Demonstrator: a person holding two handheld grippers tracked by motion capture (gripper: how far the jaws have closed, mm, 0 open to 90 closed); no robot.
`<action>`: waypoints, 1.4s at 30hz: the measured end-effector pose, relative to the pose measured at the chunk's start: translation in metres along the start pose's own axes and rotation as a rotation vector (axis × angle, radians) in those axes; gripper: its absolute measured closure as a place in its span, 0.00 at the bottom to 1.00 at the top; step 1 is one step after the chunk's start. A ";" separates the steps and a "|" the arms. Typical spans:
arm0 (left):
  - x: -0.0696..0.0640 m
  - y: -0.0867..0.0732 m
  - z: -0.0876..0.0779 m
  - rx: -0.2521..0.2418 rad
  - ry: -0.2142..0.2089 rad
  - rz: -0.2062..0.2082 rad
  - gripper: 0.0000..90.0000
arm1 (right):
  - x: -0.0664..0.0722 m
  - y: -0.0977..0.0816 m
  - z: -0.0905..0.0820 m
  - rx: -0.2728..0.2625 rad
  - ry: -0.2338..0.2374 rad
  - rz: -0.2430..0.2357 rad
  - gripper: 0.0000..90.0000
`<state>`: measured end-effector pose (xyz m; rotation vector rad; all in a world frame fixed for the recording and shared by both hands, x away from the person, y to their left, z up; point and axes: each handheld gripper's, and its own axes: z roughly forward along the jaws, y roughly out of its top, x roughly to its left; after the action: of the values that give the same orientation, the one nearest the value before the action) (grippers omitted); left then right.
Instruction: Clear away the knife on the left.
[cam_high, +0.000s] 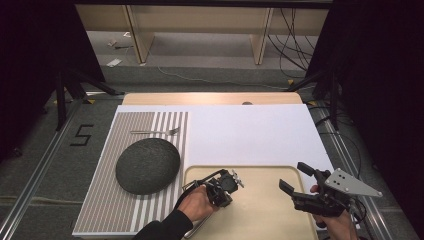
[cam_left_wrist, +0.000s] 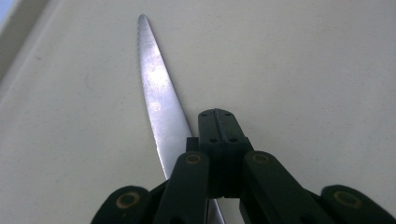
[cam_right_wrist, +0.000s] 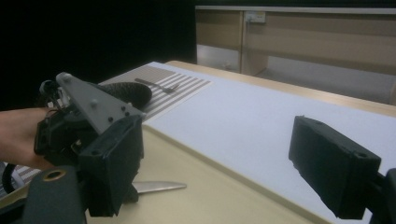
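Grey floor (cam_high: 60, 165), black curtains (cam_high: 35, 60), pale wooden cabinet (cam_high: 200, 25) behind.

One knife (cam_left_wrist: 156, 88), one fork (cam_high: 156, 132), one plate (cam_high: 148, 165)

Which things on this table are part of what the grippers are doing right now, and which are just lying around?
In use:
- knife, lying on the tray
- beige tray
- left gripper, jaws shut beside the blade
- right gripper, open over the tray

Lying about:
- fork
- dark round plate
- striped placemat
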<state>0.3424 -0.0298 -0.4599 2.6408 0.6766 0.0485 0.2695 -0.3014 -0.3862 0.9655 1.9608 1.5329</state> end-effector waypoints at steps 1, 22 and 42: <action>0.002 -0.001 0.000 -0.001 0.003 -0.008 1.00 | 0.000 0.000 0.000 -0.002 0.000 0.001 0.21; 0.036 -0.034 -0.020 0.067 0.004 -0.106 1.00 | 0.000 0.000 -0.001 0.000 -0.001 0.000 0.21; 0.044 -0.062 -0.032 0.071 0.013 -0.145 1.00 | 0.000 0.000 -0.001 0.002 -0.003 0.001 0.21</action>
<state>0.3492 0.0527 -0.4585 2.6527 0.8873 -0.0006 0.2693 -0.3021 -0.3862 0.9696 1.9602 1.5292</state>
